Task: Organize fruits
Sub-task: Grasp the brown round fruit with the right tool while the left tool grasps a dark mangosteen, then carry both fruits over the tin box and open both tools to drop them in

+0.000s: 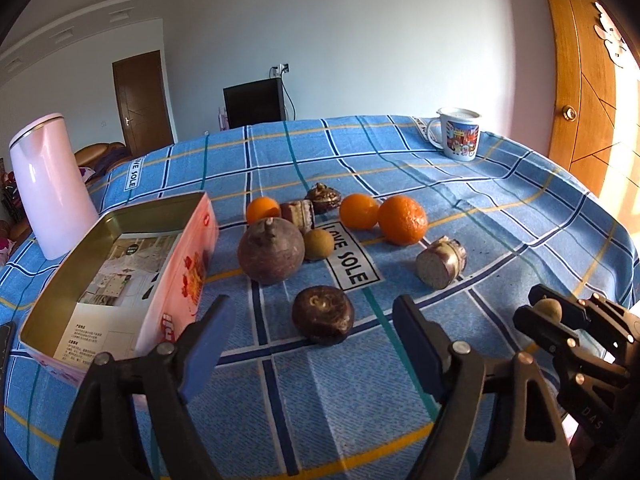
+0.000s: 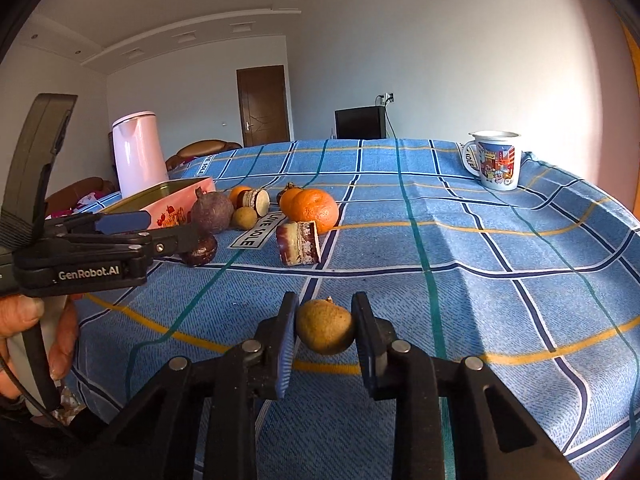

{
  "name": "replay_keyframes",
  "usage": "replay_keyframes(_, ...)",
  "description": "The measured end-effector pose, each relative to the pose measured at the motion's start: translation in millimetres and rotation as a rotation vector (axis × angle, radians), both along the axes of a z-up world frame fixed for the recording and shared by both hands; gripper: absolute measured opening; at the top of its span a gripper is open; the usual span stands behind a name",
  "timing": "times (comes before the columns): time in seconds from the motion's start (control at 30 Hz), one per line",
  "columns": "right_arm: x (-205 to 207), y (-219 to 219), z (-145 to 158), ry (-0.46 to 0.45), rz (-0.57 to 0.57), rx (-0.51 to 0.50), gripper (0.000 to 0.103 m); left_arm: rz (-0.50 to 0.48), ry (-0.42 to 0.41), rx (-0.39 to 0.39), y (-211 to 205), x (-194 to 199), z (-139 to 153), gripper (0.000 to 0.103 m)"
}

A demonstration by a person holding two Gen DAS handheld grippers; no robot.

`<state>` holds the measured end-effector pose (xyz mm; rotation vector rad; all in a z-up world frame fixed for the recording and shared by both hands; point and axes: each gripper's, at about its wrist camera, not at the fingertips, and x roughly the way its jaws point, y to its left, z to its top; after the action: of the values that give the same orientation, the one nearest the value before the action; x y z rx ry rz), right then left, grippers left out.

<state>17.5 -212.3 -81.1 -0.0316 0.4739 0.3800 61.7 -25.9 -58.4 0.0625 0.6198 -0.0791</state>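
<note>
My right gripper [image 2: 325,330] is shut on a small tan longan [image 2: 325,327], held just above the cloth; it also shows in the left wrist view [image 1: 549,309]. My left gripper [image 1: 314,320] is open, its jaws either side of a dark water chestnut [image 1: 322,314]. Beyond it lie a purple mangosteen [image 1: 271,250], a second longan [image 1: 318,243], three oranges [image 1: 402,219] and a cut cake roll [image 1: 439,262]. An open pink tin box [image 1: 120,276] stands at the left.
A pink kettle [image 1: 50,184] stands behind the tin. A printed mug [image 1: 460,133] sits at the far right of the blue checked tablecloth [image 1: 400,160]. Two small brown items [image 1: 323,197] lie behind the fruit. A wooden door [image 1: 576,100] is at the right.
</note>
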Motion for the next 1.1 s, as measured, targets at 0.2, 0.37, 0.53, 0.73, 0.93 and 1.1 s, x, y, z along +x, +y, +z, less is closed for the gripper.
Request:
replay_keyframes(0.2,-1,-3,3,-0.012,0.012,0.028,0.029,-0.031,0.114,-0.06,2,18,-7,0.07)
replay_keyframes(0.37,-1,-1,2,-0.014,0.028,0.033,0.029,-0.047,0.202,-0.093,1,30,-15,0.046)
replay_keyframes(0.53,-3,0,4,-0.024,0.037,0.035,0.029,-0.067,0.183,-0.146,7,24,-14,0.038)
replay_keyframes(0.73,-4,5,10,-0.041,0.053,0.027,0.029,-0.055,0.098,-0.147,17,4,-1,0.038)
replay_keyframes(0.93,0,24,30,-0.075,0.123,0.022,0.029,-0.017,-0.003,-0.127,33,-9,18,0.038)
replay_keyframes(1.1,4,48,48,-0.124,0.184,0.001,0.029,0.02,-0.056,-0.129,51,-16,28,0.038)
